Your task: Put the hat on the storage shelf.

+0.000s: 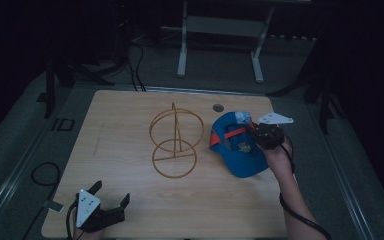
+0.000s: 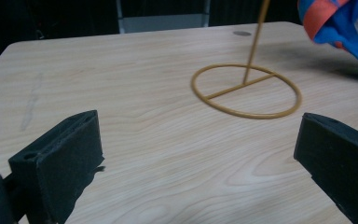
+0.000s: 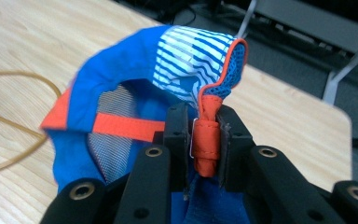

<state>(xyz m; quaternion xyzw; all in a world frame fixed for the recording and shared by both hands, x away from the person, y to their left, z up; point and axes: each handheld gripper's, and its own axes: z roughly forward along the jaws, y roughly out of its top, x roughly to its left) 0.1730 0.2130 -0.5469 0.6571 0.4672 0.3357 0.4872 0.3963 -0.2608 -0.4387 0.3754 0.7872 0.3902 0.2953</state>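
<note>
The right gripper [image 3: 204, 140] is clamped on the orange strap of the blue cap [image 1: 240, 150], lifting it beside the gold wire stand [image 1: 175, 142] (probably its destination), while the left gripper [image 1: 111, 202], jaws apart, idles at the table's [image 1: 130, 115] near edge.

Blue cap [image 2: 349, 28] cut off by left gripper view's edge

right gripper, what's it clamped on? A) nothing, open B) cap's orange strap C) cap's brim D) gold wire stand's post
B: in the right gripper view the right gripper has its jaws closed on the orange strap of the blue cap, apart from the wire stand.
</note>
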